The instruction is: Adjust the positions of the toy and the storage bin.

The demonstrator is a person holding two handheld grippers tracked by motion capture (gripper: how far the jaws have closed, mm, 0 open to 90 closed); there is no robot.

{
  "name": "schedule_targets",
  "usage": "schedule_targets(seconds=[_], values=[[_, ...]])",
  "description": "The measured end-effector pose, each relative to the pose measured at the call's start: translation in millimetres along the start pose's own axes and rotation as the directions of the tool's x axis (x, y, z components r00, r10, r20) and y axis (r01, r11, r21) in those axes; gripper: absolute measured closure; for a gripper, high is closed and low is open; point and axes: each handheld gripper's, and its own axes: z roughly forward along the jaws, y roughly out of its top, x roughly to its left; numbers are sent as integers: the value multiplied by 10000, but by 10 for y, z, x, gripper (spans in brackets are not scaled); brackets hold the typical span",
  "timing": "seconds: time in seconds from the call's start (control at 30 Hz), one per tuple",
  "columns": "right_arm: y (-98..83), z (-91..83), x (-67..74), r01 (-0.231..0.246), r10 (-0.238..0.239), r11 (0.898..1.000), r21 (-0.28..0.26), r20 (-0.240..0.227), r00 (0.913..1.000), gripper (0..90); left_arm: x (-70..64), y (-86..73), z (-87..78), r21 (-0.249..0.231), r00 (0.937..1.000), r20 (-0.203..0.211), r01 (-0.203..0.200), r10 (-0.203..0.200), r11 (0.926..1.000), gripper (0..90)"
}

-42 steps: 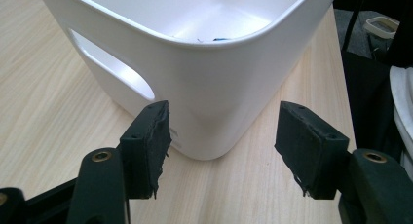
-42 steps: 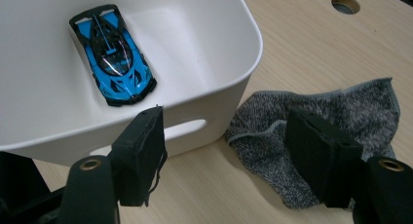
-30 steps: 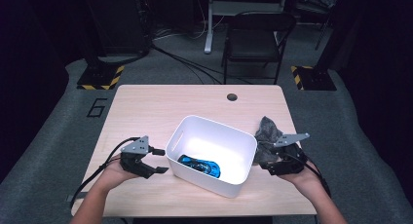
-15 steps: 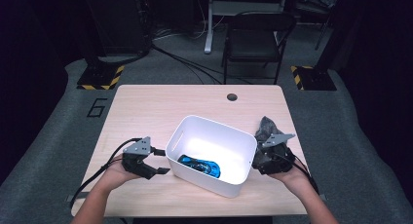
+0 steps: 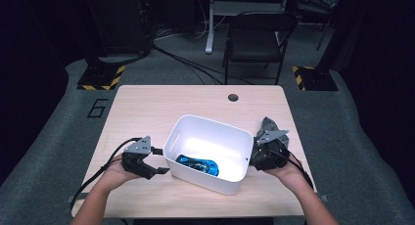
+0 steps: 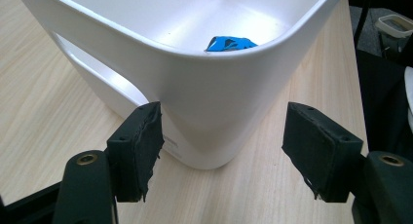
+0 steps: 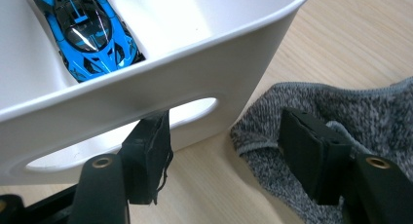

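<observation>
2 tools flank bin, jaws open.

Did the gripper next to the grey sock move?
Yes. The right gripper slid left toward the white bin, away from the table's right edge, and now sits against the bin's wall. Its jaws have just been closing, gripping nothing.

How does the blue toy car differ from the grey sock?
The blue toy car lies inside the white bin; the grey sock lies outside it, on the table. The car is glossy and hard-looking, the sock knitted and crumpled. Neither is gripped.
</observation>
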Motion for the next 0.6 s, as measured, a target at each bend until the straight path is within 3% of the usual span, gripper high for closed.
schedule_targets(seconds=[0.6], values=[[437, 338, -65, 157, -156, 9999, 55, -160, 9998, 369, 13, -227, -269, -246, 9938, -781, 774, -791, 9967, 348]])
